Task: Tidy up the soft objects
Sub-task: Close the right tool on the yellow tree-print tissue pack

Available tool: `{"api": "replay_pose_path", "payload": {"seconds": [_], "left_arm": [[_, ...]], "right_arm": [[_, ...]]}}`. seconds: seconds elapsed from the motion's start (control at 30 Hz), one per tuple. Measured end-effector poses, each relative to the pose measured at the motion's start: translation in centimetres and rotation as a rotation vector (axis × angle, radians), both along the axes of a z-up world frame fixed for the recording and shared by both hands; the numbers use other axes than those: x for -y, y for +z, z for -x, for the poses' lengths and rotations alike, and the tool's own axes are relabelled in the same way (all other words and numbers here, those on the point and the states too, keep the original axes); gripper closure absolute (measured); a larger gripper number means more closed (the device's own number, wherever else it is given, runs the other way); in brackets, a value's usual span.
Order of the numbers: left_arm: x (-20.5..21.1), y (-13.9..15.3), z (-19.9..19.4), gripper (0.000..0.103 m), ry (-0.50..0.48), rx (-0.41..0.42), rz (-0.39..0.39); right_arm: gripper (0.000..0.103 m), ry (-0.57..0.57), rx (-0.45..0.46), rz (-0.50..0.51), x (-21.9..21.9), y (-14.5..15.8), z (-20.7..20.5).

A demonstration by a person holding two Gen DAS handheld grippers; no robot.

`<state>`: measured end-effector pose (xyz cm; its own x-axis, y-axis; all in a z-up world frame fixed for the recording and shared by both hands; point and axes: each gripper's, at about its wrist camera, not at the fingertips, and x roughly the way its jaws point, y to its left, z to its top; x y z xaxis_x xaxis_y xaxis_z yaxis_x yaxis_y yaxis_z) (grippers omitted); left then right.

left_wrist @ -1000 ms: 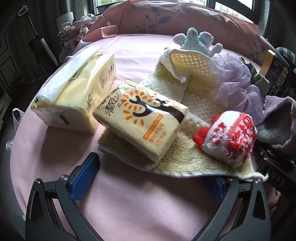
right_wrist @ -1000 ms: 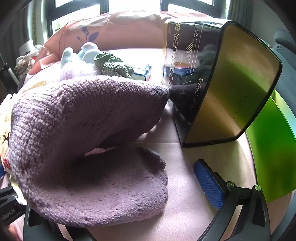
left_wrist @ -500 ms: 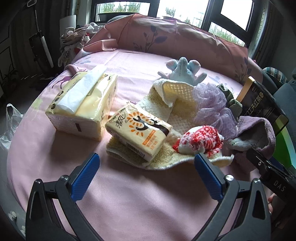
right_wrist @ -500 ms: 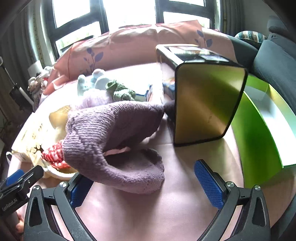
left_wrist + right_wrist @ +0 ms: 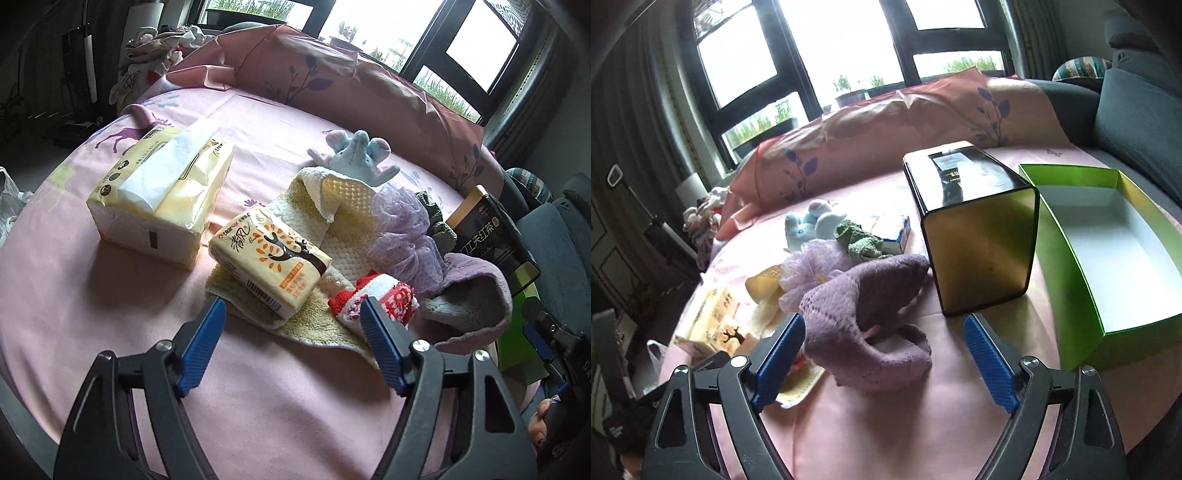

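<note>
Holding both the left gripper (image 5: 291, 334) and right gripper (image 5: 884, 349) wide open and empty, we judge sorting barely begun: the purple knit hat (image 5: 871, 314) lies just ahead, the green box (image 5: 1067, 266) right of it unfilled.

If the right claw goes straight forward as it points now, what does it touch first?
Most likely the purple knitted hat, lying just ahead of the open right claw; the black and gold tin stands behind. Depth is uncertain.
</note>
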<state>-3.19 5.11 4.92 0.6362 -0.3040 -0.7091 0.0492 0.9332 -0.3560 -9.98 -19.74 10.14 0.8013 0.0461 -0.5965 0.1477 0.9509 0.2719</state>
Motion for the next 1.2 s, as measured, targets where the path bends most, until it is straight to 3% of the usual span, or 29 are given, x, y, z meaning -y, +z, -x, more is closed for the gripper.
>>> {"api": "replay_pose_path", "payload": {"seconds": [0.13,0.2,0.57,1.0,1.2], "left_arm": [[0.2,0.1,0.2,0.035,-0.011,0.000,0.005],[0.3,0.3,0.3,0.036,-0.008,0.006,-0.005],[-0.7,0.8,0.3,0.043,0.025,0.020,0.038],[-2.5,0.4,-0.9,0.047,0.095,-0.023,0.095],[-2.2,-0.6,-1.8,0.047,0.105,-0.075,0.136]], "right_arm": [[0.039,0.003,0.007,-0.010,-0.3,0.9,0.3],[0.043,0.016,0.009,-0.015,-0.5,1.5,0.2],[0.044,0.270,-0.037,-0.037,-6.7,5.8,-3.9],[0.043,0.566,-0.288,-0.050,-13.5,0.0,-13.1],[0.043,0.590,-0.362,-0.084,-14.0,-2.5,-15.7]]}}
